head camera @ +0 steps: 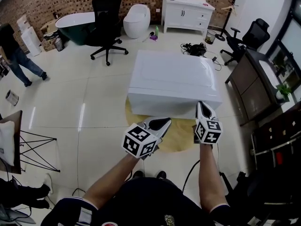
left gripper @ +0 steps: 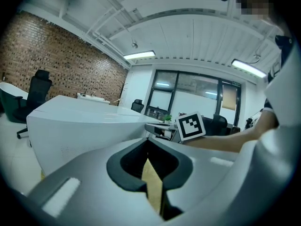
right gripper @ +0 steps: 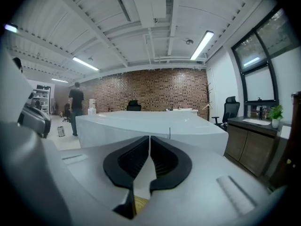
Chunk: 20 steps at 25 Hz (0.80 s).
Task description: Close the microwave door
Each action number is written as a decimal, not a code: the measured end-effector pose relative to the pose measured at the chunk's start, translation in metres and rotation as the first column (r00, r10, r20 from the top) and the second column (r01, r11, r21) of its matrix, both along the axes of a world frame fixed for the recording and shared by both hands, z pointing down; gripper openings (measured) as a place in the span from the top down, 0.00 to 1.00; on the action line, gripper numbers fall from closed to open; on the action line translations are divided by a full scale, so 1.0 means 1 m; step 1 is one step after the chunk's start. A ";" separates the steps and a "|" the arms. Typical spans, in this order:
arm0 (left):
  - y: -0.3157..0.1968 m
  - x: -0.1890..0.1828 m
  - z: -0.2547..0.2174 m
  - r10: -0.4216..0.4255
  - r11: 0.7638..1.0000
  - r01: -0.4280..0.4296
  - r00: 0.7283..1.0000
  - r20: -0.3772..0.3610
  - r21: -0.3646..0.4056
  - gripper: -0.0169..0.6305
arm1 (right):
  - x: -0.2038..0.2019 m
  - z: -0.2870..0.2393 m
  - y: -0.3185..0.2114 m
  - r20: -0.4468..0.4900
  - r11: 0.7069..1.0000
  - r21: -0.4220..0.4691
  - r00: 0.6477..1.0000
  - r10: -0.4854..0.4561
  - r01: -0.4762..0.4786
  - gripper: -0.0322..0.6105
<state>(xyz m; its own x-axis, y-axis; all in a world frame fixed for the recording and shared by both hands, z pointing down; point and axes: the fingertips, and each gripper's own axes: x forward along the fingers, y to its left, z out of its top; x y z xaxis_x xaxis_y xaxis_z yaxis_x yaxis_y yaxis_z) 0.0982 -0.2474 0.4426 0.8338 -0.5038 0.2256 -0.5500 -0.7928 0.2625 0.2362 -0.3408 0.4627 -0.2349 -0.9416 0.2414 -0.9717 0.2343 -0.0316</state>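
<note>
No microwave shows in any view. A big white block-shaped unit stands on a round tan mat right in front of me. My left gripper hovers just short of the unit's near wall, its jaws together and nothing between them. My right gripper is at the near right corner of the unit, shut and empty. In the left gripper view the left gripper faces the white unit, with the right gripper's marker cube to its right. In the right gripper view the right gripper points at the white unit.
A black office chair, a dark green tub, a white egg-shaped fixture and a white cabinet line the far brick wall. A person walks at far left. A dark counter and another chair stand to the right.
</note>
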 end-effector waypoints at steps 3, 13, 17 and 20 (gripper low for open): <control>0.000 -0.001 -0.002 0.005 1.000 -0.005 1.000 -0.006 0.005 0.95 | -0.010 -0.009 0.013 0.023 1.000 0.022 1.000 -0.010 0.010 0.95; -0.004 0.002 -0.019 0.047 0.998 -0.045 0.998 -0.037 0.048 0.95 | -0.042 -0.052 0.066 0.063 0.989 0.112 0.993 -0.100 0.093 0.95; -0.006 0.005 -0.030 0.062 0.996 -0.059 0.997 -0.046 0.072 0.95 | -0.051 -0.076 0.081 0.083 0.980 0.162 0.988 -0.128 0.114 0.95; -0.003 0.007 -0.034 0.075 0.994 -0.070 0.996 -0.049 0.084 0.95 | -0.054 -0.088 0.090 0.120 0.975 0.190 0.983 -0.138 0.114 0.95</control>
<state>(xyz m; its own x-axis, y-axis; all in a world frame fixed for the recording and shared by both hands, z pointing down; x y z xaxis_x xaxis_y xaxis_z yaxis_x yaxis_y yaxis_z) 0.1048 -0.2508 0.4086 0.8784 -0.4566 0.1411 -0.4775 -0.8501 0.2221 0.1824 -0.2507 0.3745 -0.3728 -0.9275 0.0280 -0.9240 0.3683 -0.1026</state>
